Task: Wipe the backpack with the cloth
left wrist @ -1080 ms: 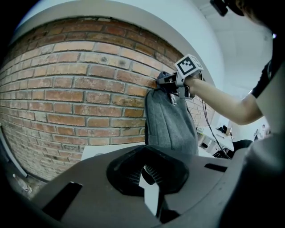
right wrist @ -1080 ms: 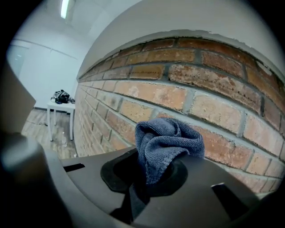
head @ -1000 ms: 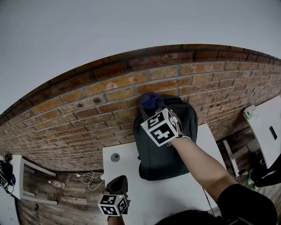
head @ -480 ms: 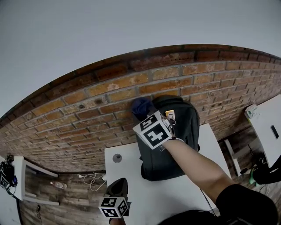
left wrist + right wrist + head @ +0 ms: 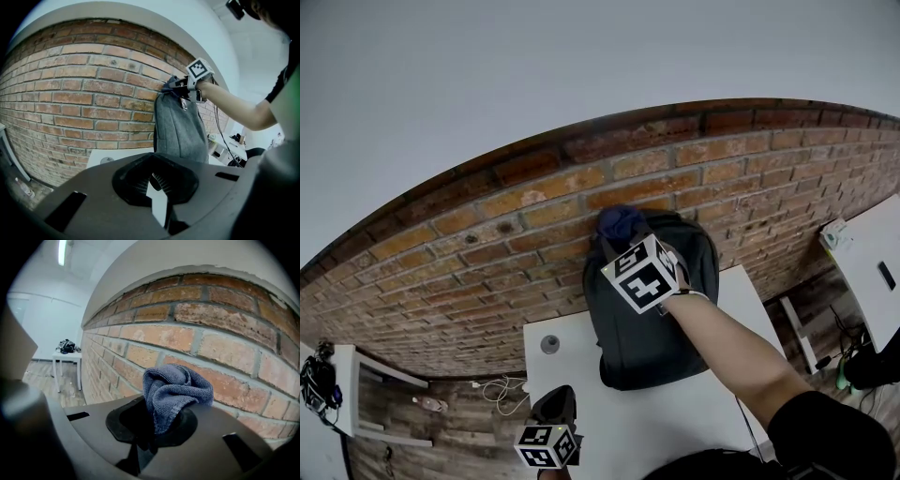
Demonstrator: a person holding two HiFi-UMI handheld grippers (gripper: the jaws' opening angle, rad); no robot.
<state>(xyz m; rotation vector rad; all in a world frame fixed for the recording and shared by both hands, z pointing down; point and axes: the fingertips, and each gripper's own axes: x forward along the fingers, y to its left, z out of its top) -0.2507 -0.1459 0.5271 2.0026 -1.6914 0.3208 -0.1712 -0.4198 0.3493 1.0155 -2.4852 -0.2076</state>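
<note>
- Two grippers show. The right gripper (image 5: 156, 427) is clamped on the cloth (image 5: 176, 383), a bunched blue-grey wad that bulges out past the jaw tips. The left gripper (image 5: 153, 177) has its jaws pressed together with nothing between them, and it hangs low over the white table (image 5: 581, 361), well apart from the work.
- The backpack (image 5: 652, 319) stands upright on the table with its back against the brick wall (image 5: 487, 244). The cloth sits at its top edge, just beside the bricks.
- Nothing braces the pack. A firm downward or sideways stroke could tip it or slide its base along the table, because the free gripper is nowhere near it.
- Only a pinch of the cloth appears to be held, so drag across the fabric could pull the wad loose.
- So near the wall, a stroke could scrub rough brick instead of the pack and snag the cloth.
- From the right gripper view I cannot tell whether the cloth touches the pack at all, so a stroke may pass over it without wiping.
- A small round object (image 5: 548, 344) lies on the table near the pack's base, and a sliding pack could knock it.
</note>
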